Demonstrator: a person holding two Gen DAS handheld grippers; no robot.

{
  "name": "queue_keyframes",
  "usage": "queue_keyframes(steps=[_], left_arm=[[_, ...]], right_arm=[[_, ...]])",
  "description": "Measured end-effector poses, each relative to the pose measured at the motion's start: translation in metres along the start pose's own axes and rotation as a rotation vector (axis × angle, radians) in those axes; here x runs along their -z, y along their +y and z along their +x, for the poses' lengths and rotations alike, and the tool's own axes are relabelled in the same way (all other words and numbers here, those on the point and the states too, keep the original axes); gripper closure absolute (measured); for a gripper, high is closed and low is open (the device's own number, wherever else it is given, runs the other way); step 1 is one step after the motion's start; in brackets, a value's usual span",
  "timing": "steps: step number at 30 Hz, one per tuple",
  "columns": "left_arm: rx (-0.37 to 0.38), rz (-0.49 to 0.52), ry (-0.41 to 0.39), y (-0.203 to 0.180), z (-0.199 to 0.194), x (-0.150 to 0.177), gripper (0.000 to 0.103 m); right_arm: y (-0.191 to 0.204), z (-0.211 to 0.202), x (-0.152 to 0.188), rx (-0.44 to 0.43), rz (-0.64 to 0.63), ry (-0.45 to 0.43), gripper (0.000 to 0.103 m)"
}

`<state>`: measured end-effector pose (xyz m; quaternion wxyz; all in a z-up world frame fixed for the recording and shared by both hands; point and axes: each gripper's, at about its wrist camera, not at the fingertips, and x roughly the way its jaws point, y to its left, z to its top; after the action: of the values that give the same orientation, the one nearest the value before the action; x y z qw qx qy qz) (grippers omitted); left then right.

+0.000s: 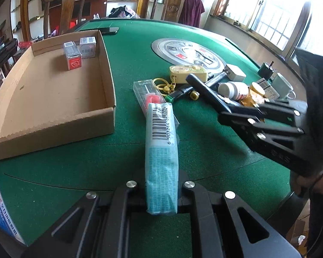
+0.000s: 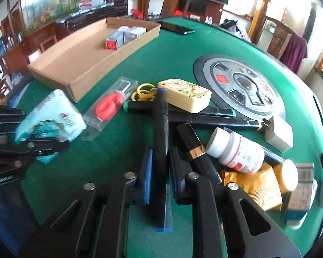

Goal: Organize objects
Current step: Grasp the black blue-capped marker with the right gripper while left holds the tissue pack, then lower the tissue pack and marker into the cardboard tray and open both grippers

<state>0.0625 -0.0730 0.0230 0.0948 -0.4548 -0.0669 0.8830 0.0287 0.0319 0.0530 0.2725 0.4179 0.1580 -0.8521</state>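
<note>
My left tool (image 1: 161, 185) pinches the tissue pack (image 1: 161, 150); right tool (image 2: 159, 172) clamps a black marker (image 2: 161, 142); both bound for the cardboard tray (image 1: 109, 99) far left.

Tissue pack (image 1: 161, 150) and marker (image 2: 161, 150), gripped

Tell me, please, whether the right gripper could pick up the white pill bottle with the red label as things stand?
Probably not yet. The right gripper is shut on a black marker with blue ends, so its jaws are occupied. The white pill bottle with the red label lies uncovered just beside it, so the way looks free once the marker is set down.
</note>
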Motion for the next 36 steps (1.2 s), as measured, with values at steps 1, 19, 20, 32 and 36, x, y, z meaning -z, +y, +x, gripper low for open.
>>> queue_keyframes(steps=[1, 19, 20, 32, 36], left_arm=[[0.008, -0.004, -0.007, 0.001, -0.002, 0.0, 0.092], [-0.037, -0.133, -0.175, 0.076, -0.072, -0.037, 0.092], [-0.048, -0.143, -0.18, 0.084, -0.073, -0.04, 0.092], [-0.125, -0.22, -0.166, 0.147, -0.054, -0.09, 0.092], [-0.128, -0.246, -0.119, 0.163, -0.033, -0.11, 0.092]], right_arm=[[0.001, -0.006, 0.002, -0.014, 0.018, -0.01, 0.089], [0.019, -0.036, -0.034, -0.352, 0.267, -0.121, 0.089], [0.021, -0.035, -0.041, -0.354, 0.268, -0.123, 0.089], [0.056, 0.005, -0.129, -0.367, 0.243, -0.106, 0.088], [0.06, 0.033, -0.151, -0.343, 0.262, -0.051, 0.088]])
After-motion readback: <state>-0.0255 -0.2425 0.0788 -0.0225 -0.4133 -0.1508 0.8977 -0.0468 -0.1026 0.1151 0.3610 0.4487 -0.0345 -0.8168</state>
